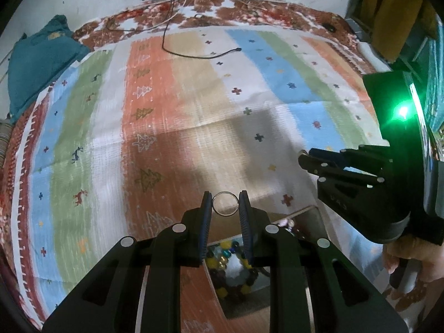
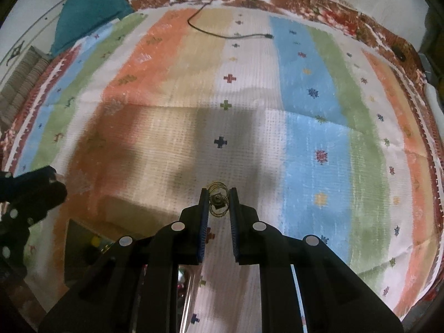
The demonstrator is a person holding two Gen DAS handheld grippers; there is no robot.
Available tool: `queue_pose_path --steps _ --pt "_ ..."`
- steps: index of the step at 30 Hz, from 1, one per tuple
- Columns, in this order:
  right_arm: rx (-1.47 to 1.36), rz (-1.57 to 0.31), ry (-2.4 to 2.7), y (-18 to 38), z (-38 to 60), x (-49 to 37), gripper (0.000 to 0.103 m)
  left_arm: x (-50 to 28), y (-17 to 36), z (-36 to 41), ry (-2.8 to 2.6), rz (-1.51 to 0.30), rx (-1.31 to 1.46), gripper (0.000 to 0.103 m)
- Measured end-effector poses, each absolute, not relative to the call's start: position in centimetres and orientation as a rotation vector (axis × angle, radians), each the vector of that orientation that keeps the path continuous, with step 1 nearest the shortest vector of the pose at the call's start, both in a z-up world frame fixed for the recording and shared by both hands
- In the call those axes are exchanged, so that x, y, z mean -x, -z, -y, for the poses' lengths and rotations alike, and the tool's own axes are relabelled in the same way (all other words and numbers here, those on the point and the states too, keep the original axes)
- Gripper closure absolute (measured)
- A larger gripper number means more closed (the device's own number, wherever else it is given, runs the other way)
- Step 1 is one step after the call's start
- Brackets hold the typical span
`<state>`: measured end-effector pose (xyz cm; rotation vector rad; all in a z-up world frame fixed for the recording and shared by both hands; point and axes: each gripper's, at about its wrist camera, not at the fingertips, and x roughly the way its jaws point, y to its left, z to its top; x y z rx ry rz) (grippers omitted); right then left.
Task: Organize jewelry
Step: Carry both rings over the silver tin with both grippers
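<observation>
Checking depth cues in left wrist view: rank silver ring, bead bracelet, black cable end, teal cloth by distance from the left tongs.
1. Silver ring: held at the tips of the left tongs.
2. Bead bracelet: just below, in the box.
3. Black cable end: far ahead, slightly right.
4. Teal cloth: far left corner; too close to call against the cable.

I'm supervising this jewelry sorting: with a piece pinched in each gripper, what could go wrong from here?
The thin silver ring sits at the very fingertips of the left gripper, so it might slip out onto the striped patterned mat. The small gold coiled ornament in the right gripper looks delicate; squeezing could deform it.
</observation>
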<state>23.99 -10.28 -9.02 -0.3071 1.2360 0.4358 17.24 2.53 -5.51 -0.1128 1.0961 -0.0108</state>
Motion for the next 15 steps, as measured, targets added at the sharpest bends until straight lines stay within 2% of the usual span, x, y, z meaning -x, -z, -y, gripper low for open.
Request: queue_pose_path --steps 15 --pt "0.312 -1.152 -0.520 5.9 10.6 -19.5 0.088 -14.0 4.1 -2.0 0.024 -1.044 0.126 0.084"
